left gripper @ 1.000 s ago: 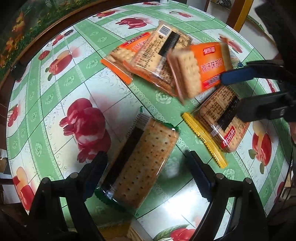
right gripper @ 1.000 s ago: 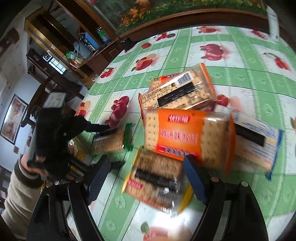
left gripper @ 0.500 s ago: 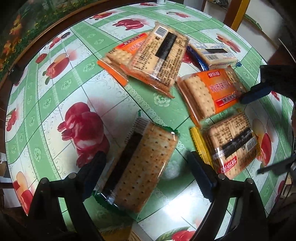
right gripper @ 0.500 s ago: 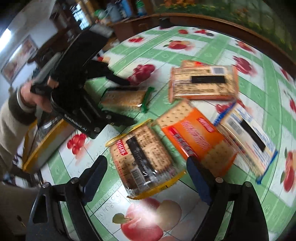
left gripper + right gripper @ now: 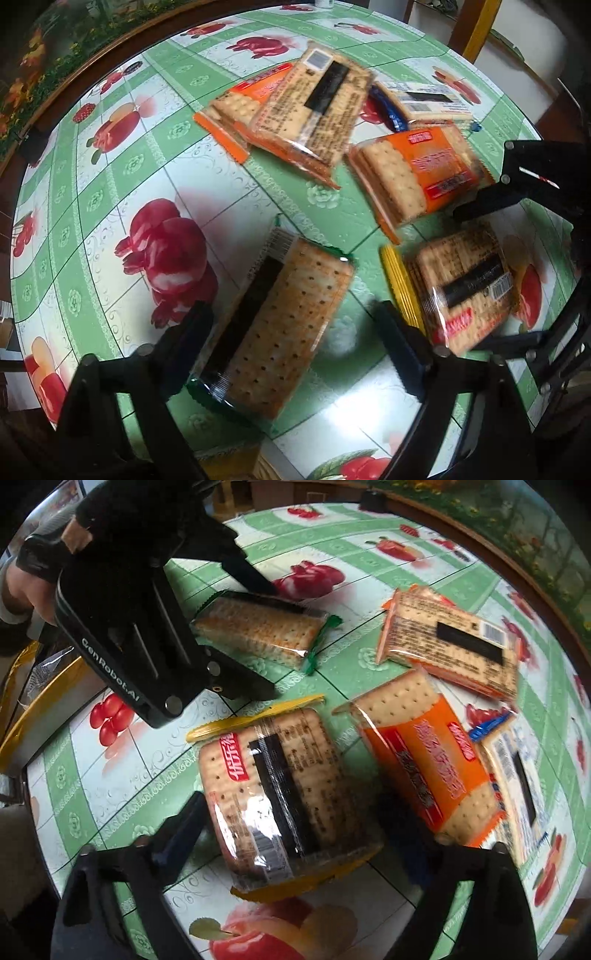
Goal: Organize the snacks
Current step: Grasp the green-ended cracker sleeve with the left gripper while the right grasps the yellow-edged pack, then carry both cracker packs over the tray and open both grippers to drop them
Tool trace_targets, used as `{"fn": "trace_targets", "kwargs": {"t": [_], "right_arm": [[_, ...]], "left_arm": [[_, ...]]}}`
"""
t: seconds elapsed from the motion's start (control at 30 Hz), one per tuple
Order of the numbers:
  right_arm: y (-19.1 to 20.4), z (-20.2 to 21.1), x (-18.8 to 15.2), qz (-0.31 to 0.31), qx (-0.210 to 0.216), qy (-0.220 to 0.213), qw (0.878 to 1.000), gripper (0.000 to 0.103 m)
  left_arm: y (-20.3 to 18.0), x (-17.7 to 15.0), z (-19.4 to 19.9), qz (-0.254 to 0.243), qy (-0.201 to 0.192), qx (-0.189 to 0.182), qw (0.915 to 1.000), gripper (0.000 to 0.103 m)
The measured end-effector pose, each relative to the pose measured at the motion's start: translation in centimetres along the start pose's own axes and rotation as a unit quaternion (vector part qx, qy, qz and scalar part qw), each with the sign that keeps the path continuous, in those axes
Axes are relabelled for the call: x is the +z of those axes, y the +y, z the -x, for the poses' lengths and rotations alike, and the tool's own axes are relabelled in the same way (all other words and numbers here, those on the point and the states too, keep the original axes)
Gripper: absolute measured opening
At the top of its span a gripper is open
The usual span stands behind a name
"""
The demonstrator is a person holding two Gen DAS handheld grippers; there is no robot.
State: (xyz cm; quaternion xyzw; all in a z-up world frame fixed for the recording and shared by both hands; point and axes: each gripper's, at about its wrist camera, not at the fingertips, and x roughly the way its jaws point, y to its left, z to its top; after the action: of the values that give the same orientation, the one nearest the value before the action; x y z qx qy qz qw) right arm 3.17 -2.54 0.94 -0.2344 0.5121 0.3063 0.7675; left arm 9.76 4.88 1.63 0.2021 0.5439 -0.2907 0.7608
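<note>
A green-edged cracker pack [image 5: 273, 325] lies on the fruit-print tablecloth [image 5: 110, 192] between the fingers of my left gripper [image 5: 295, 339]. Its jaws are closing, with a gap still showing on the right side. A yellow-edged cracker pack [image 5: 280, 797] lies between the fingers of my right gripper [image 5: 295, 830], whose jaws are also closing around it without a clear squeeze. An orange pack [image 5: 424, 760] rests flat just right of it. Further back lie a barcode-side-up orange pack [image 5: 314, 110] and a blue-edged pack [image 5: 421, 101].
Another orange pack [image 5: 236, 107] sticks out from under the barcode pack. A gold-rimmed tray [image 5: 33, 716] sits off the table's left edge, by the person's hand [image 5: 22, 587]. The table's dark wooden rim [image 5: 92, 62] curves round the back.
My right gripper let the orange pack go onto the table, rolled, and moved over the yellow-edged pack. My left gripper stayed over the green-edged pack and its jaws narrowed.
</note>
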Motion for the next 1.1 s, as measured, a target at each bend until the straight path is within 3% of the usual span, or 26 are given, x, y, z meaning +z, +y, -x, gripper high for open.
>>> {"fn": "trace_targets", "kwargs": {"t": [0.03,0.1,0.13,0.37,0.57,0.83,0.93,1.1], "right_arm": [[0.0,0.3,-0.5,-0.005,-0.002,-0.001,1.0,0.079],[-0.3,0.7,-1.2,-0.024,-0.005,-0.001,1.0,0.077],[-0.4,1.0,-1.8,-0.032,-0.007,-0.005,0.999,0.075],[-1.6,3.7,-6.1,-0.118,-0.006,-0.035,0.992,0.073],[-1.6,6.1,-8.5,-0.166,0.001,-0.069,0.984,0.072],[-0.3,5.4,-8.7,-0.149,-0.011,-0.044,0.988,0.071],[0.1,4.9,-8.1,-0.133,-0.025,-0.028,0.99,0.079],[0.1,3.1,-6.8,-0.119,-0.034,-0.007,0.992,0.08]], "left_arm": [[-0.4,-0.1,0.2,-0.007,-0.002,-0.002,1.0,0.074],[-1.1,-0.2,0.5,-0.016,-0.004,-0.004,0.9999,0.053],[-1.5,-0.3,0.6,-0.022,-0.001,0.003,0.9998,0.052],[-4.1,-1.5,1.0,-0.028,-0.012,0.029,0.9991,0.051],[-6.5,-2.5,3.5,-0.015,-0.044,0.034,0.9983,0.051],[-9.2,-3.8,6.0,-0.013,-0.058,0.033,0.9977,0.051],[-9.7,-4.2,6.5,-0.005,-0.061,0.034,0.9976,0.051],[-10.1,-5.4,7.3,0.015,-0.07,0.035,0.9968,0.051]]}}
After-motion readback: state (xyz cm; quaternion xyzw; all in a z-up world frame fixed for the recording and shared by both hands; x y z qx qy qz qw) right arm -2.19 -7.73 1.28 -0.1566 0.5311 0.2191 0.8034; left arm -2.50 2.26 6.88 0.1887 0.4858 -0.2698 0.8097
